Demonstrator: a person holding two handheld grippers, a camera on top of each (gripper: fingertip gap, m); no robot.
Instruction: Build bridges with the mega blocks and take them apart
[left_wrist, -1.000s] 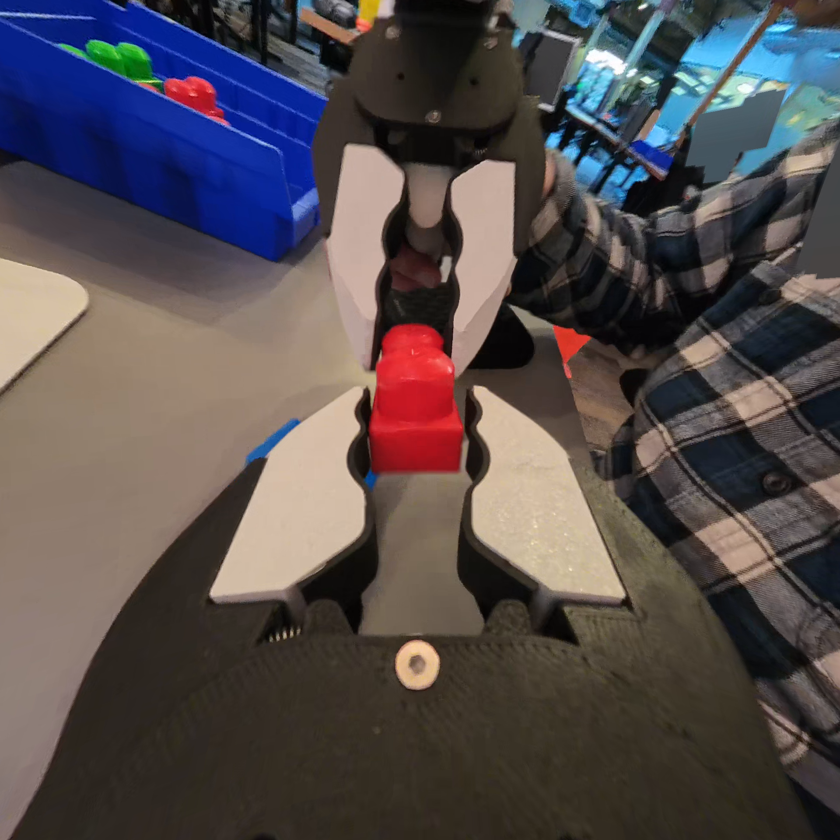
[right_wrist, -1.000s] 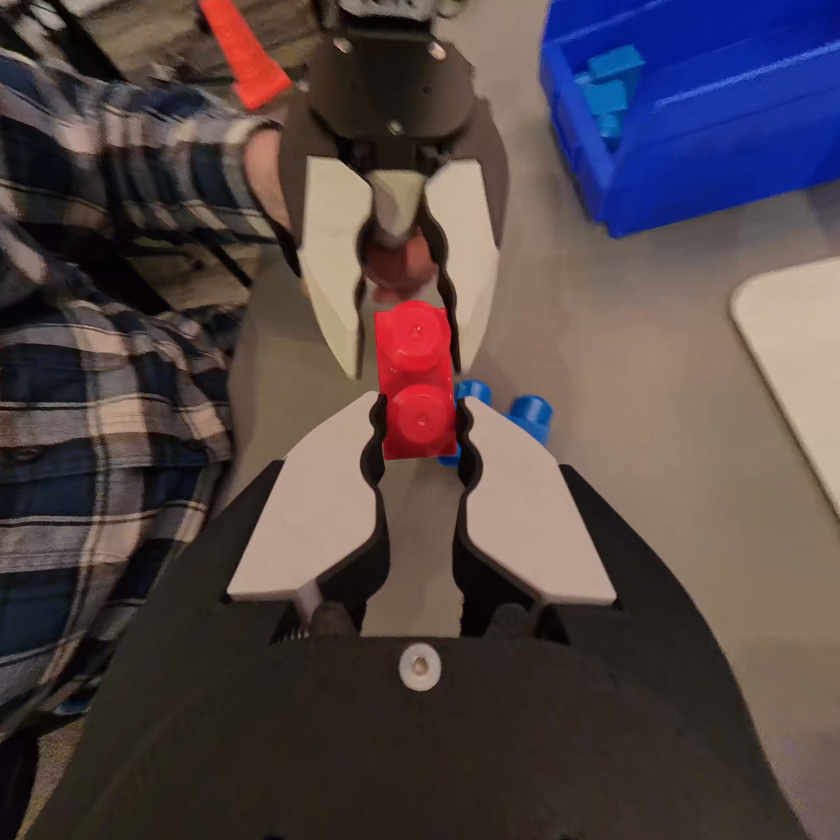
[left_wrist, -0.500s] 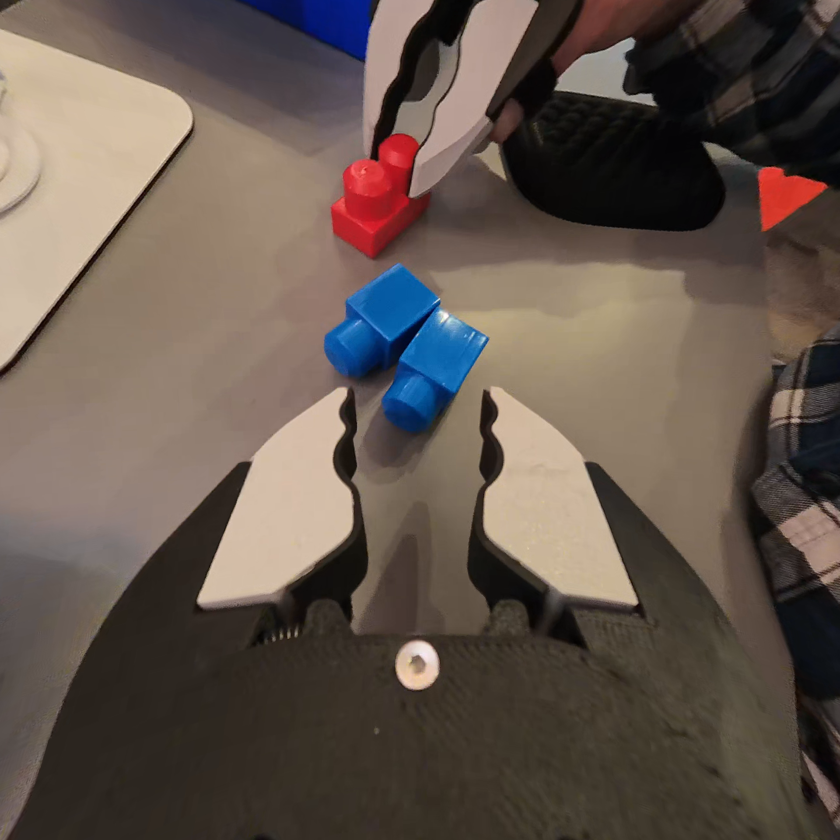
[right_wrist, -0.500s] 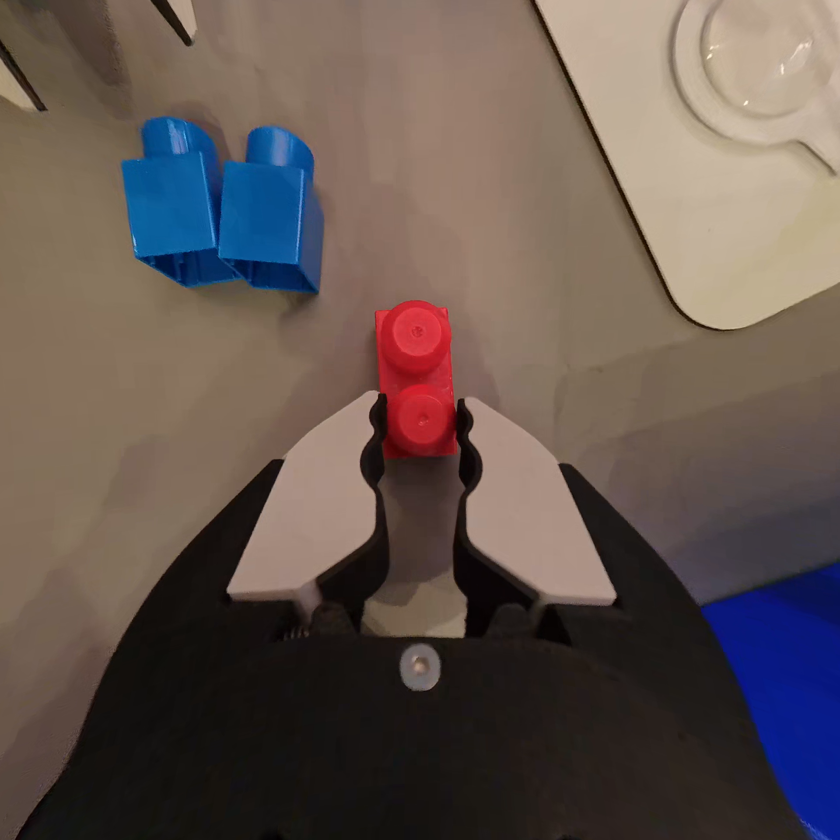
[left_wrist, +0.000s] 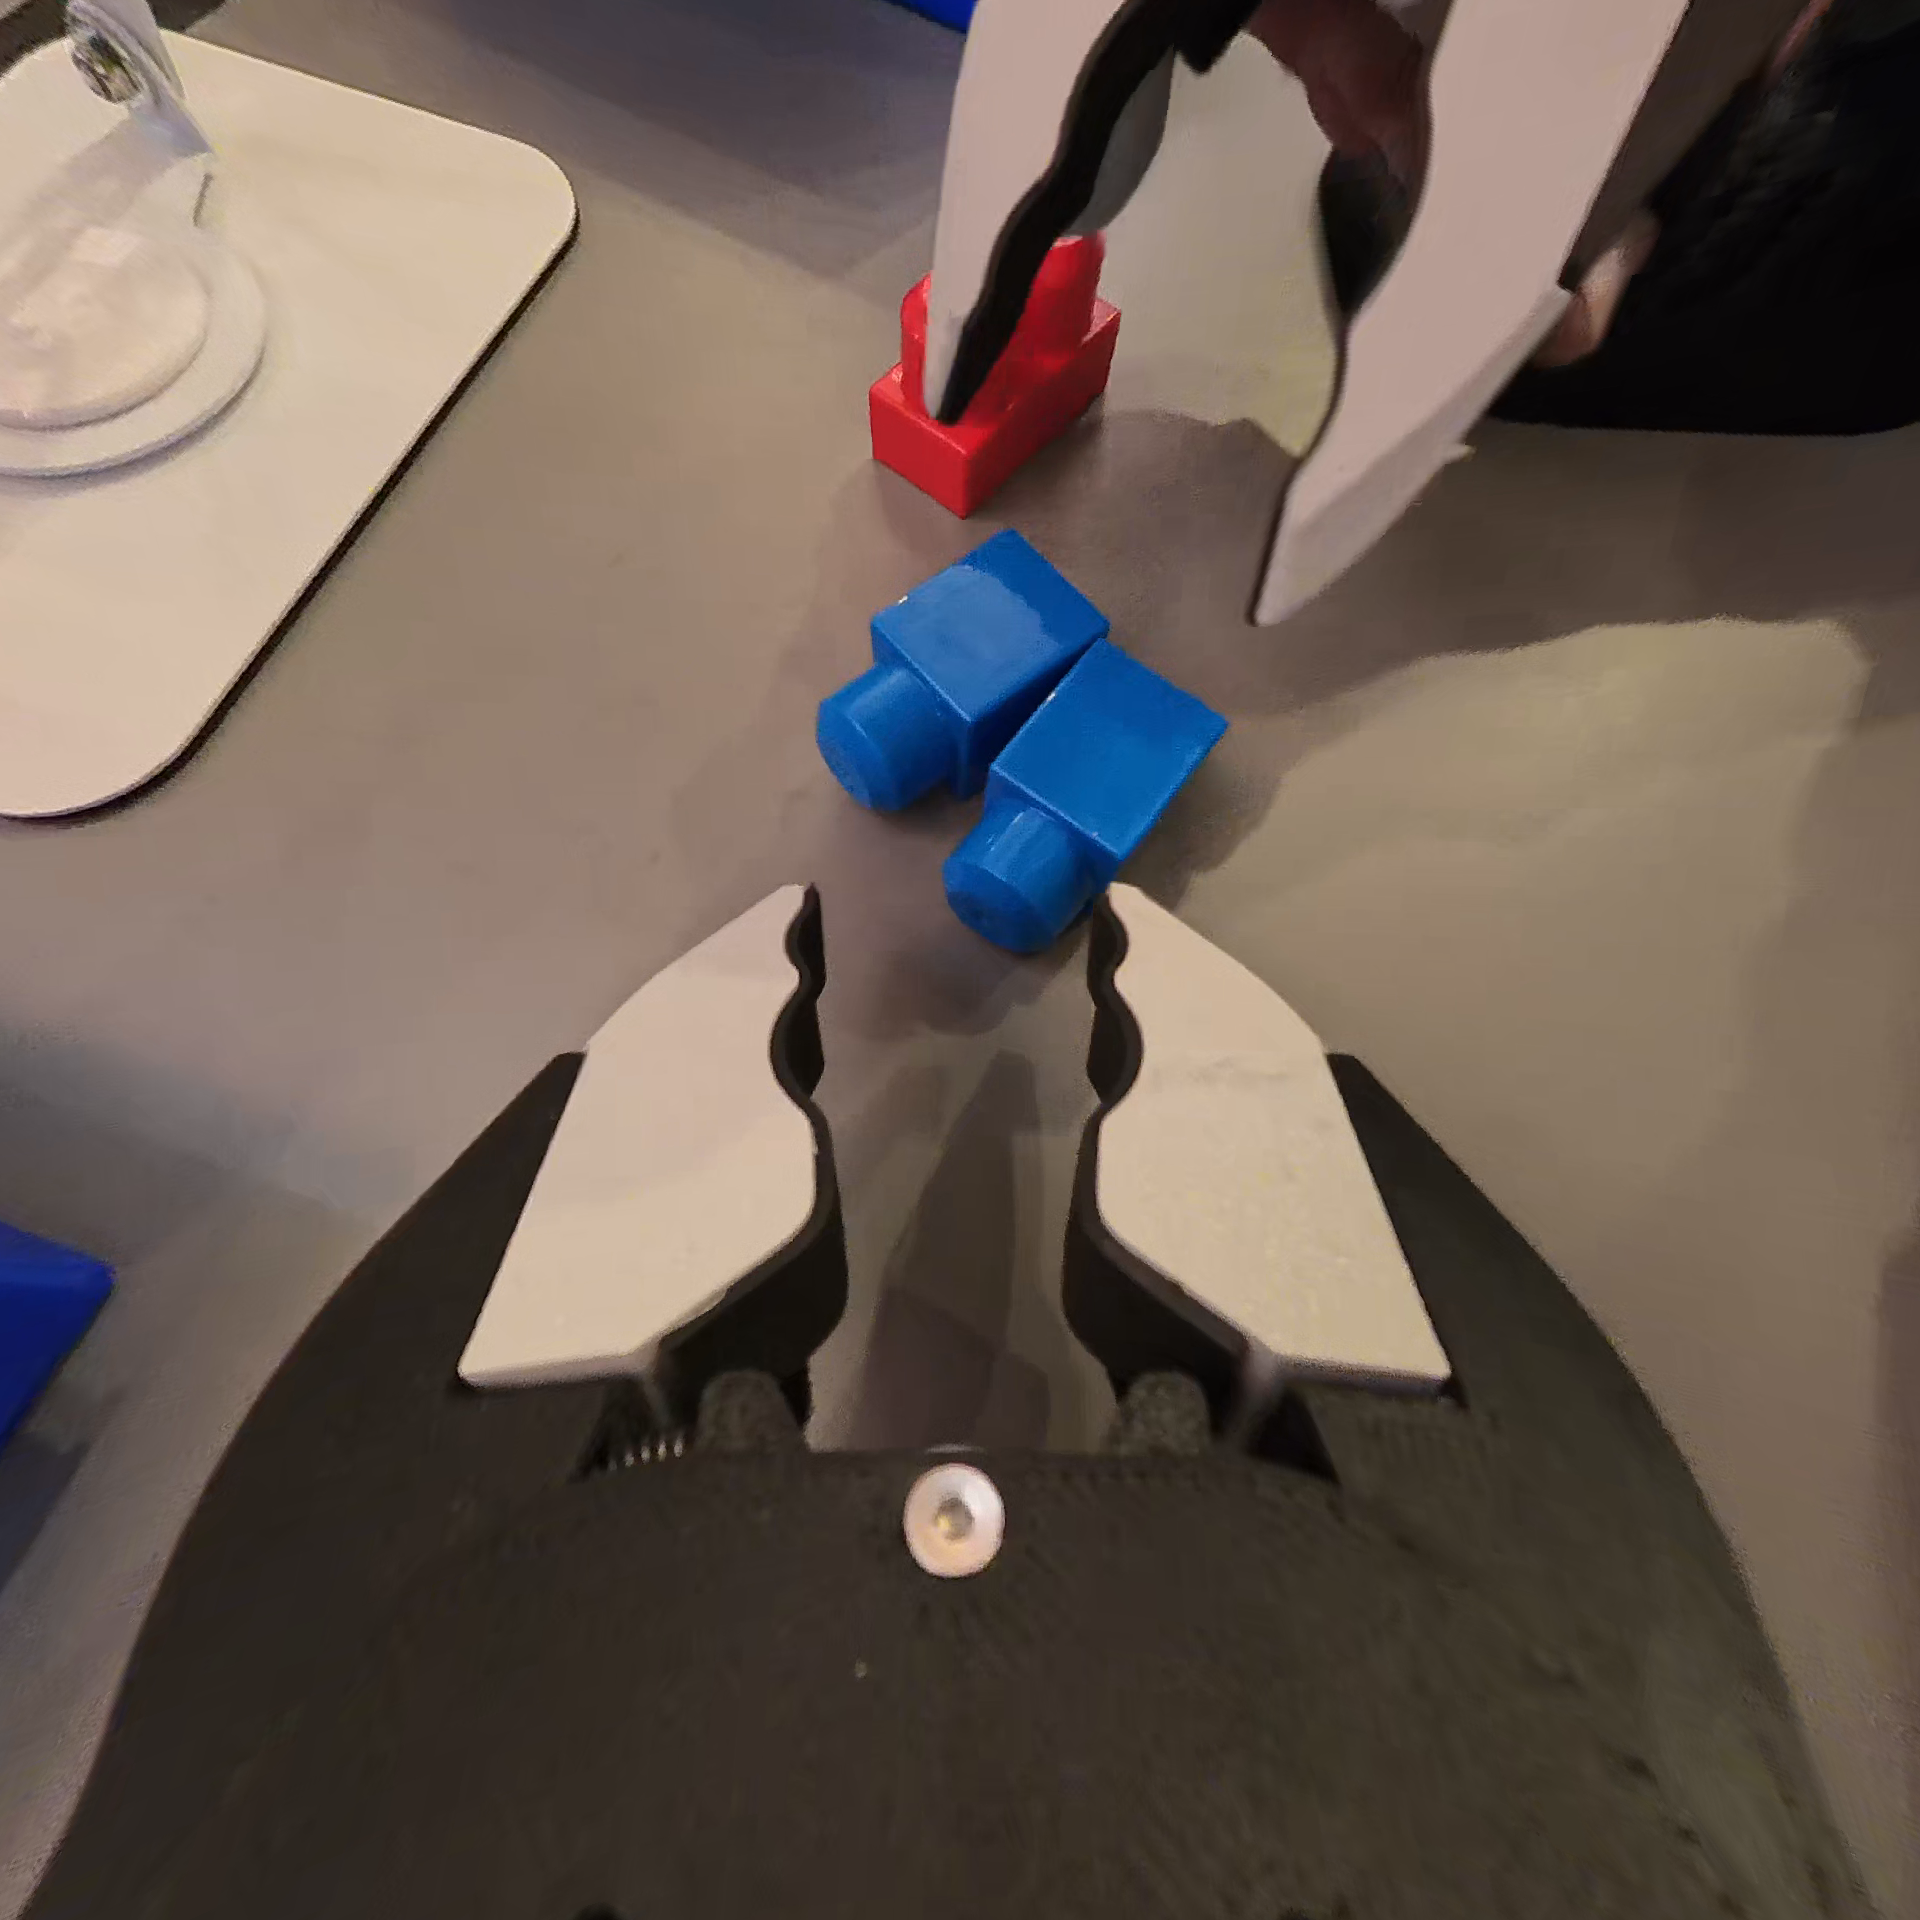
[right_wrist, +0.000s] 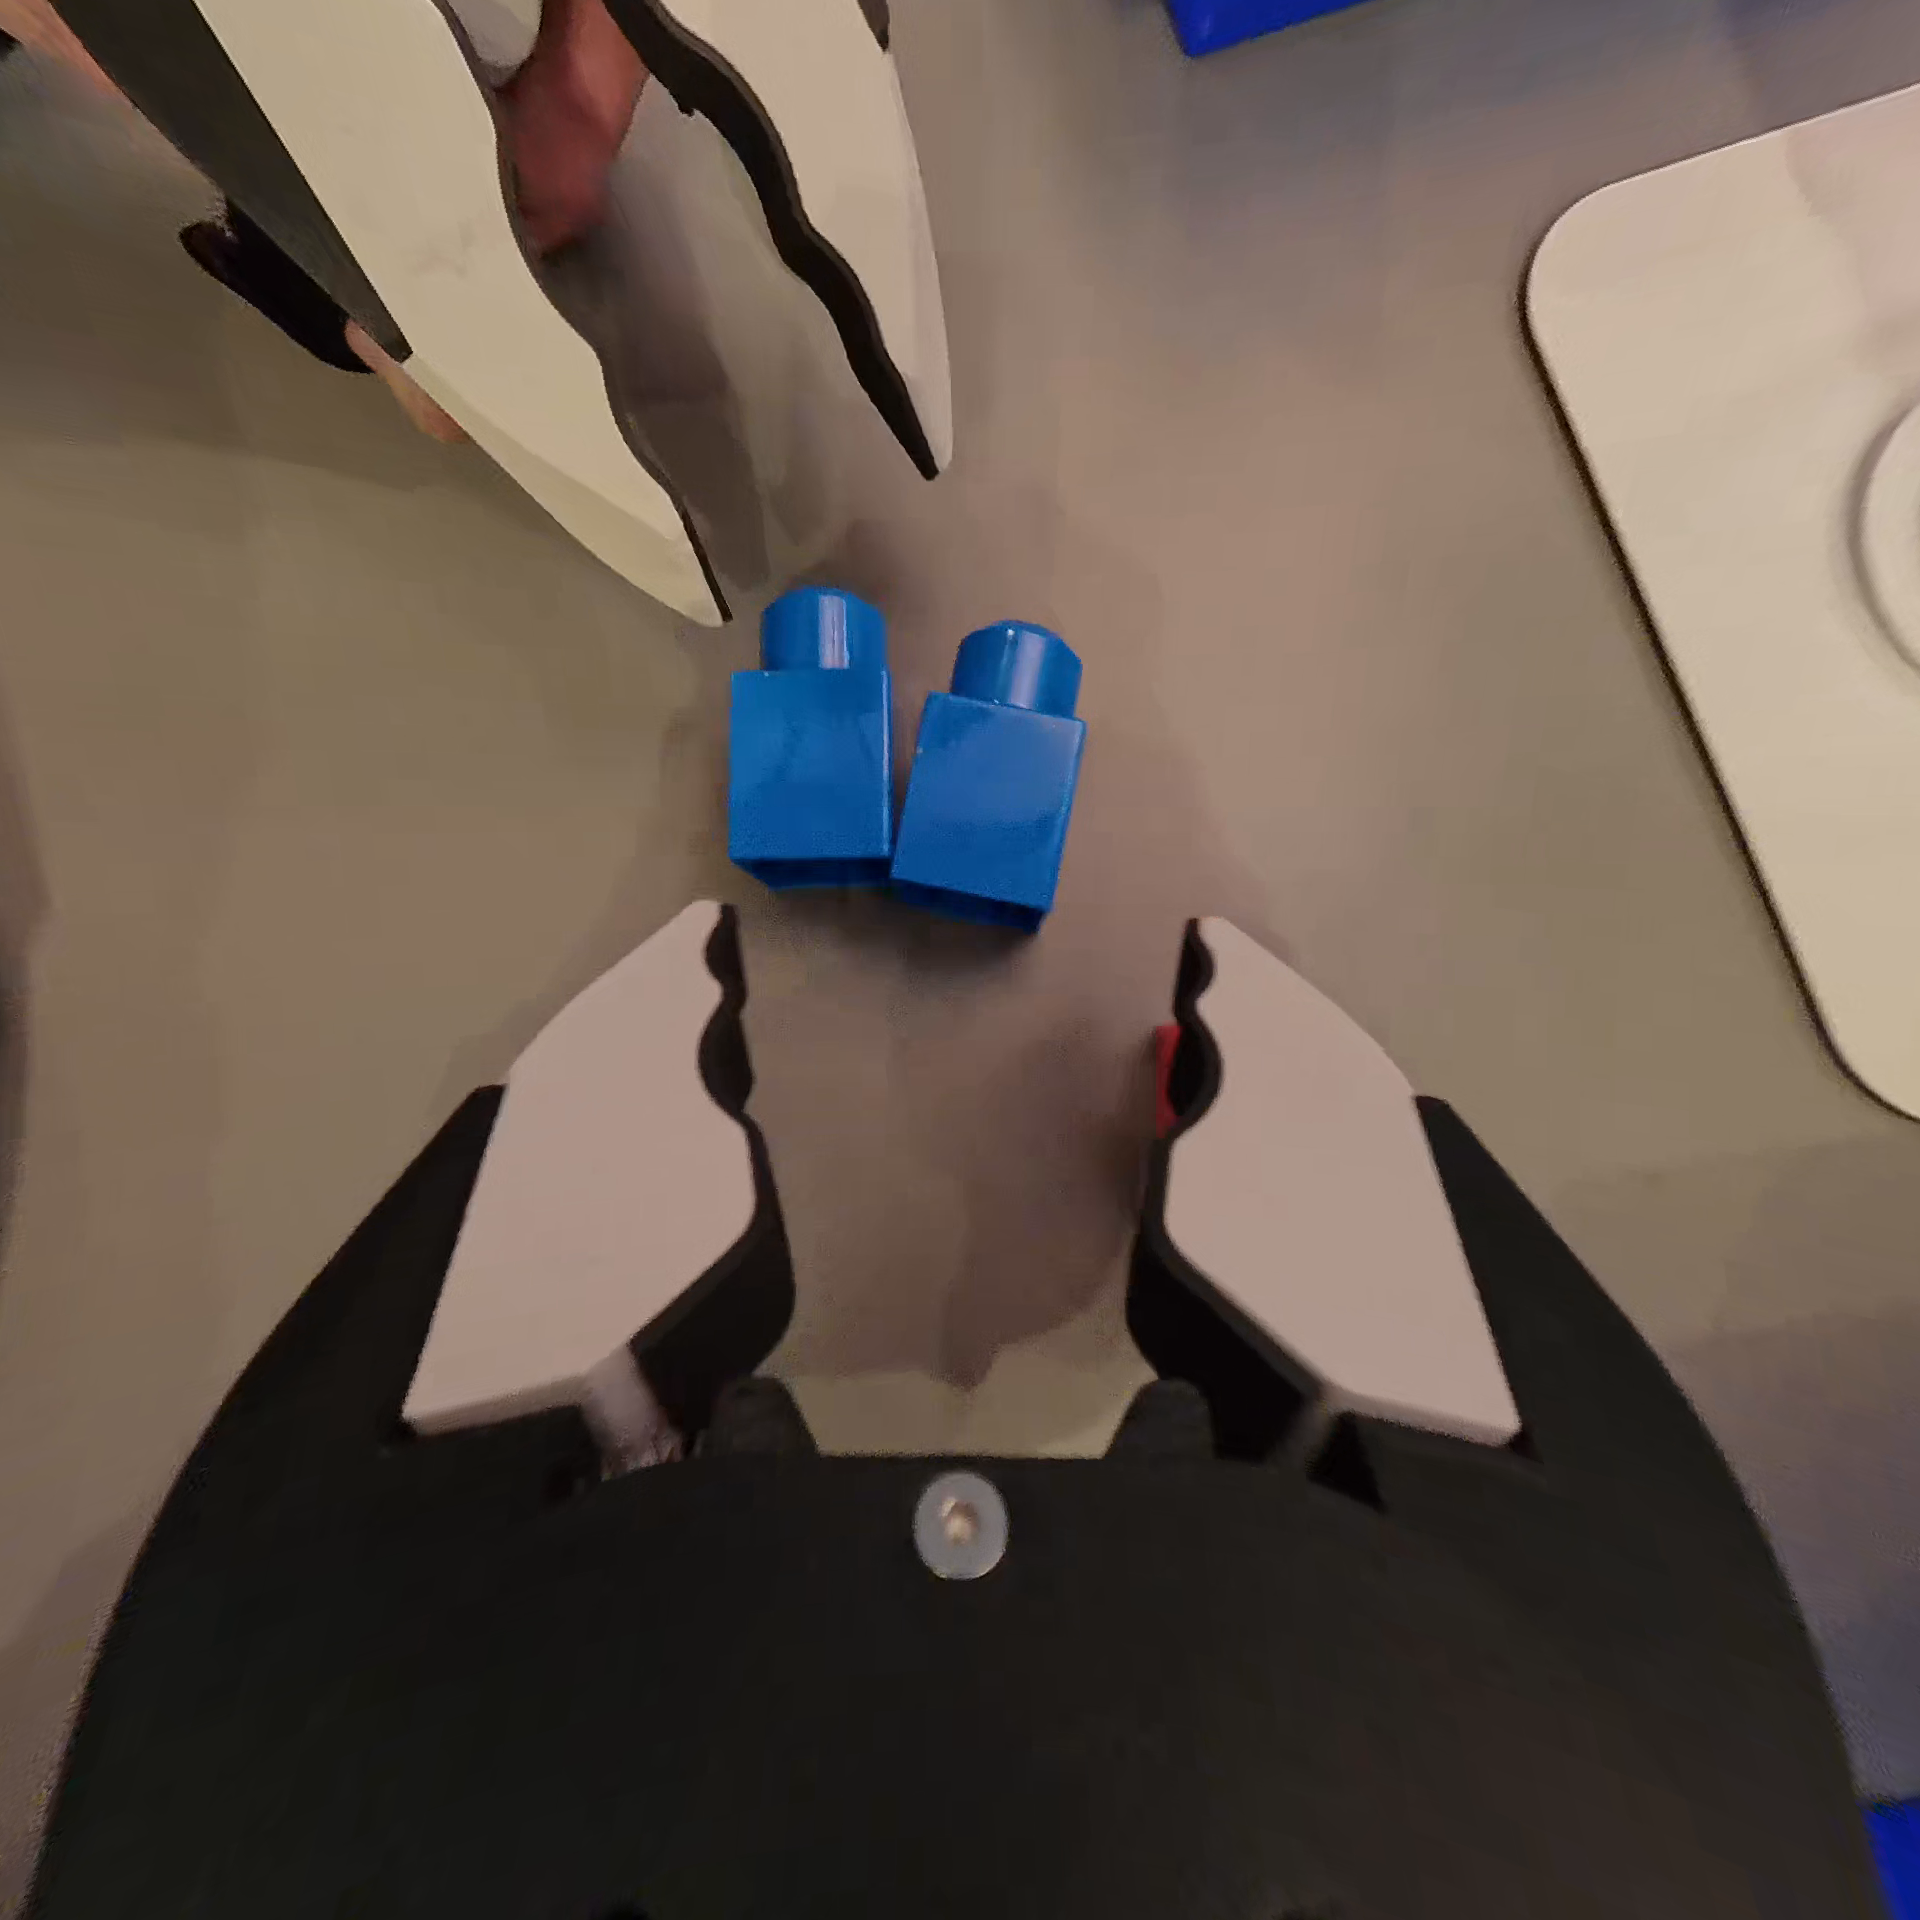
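Observation:
My left gripper (left_wrist: 961, 902) is open and empty, low over the grey table (left_wrist: 520, 935). Two blue one-stud blocks (left_wrist: 987, 665) (left_wrist: 1096, 790) lie on their sides just ahead of it. The nearer block's stud sits just ahead of my right fingertip (left_wrist: 1117, 914), unpressed. A red two-stud block (left_wrist: 997, 416) stands on the table beyond them. My right gripper (left_wrist: 1101, 509) hangs wide open over it and holds nothing. In the right wrist view my right gripper (right_wrist: 956, 920) is open above the table, with the blue blocks (right_wrist: 810, 769) (right_wrist: 987, 800) ahead and a red sliver (right_wrist: 1166, 1070) under one finger. The left gripper (right_wrist: 826, 540) faces it.
A white mat (left_wrist: 312, 468) carrying a clear glass piece (left_wrist: 94, 312) lies at the left; it also shows in the right wrist view (right_wrist: 1714, 468). Blue bin corners show at the frame edges (left_wrist: 42, 1309) (right_wrist: 1247, 21). A gloved hand (left_wrist: 1766, 260) holds the right gripper. The tips of one gripper are about 8 centimeters away from the tips of the other.
A second ago both grippers held the red block in the air. The left let go and drew back. The right set the block on the table and opened wide.

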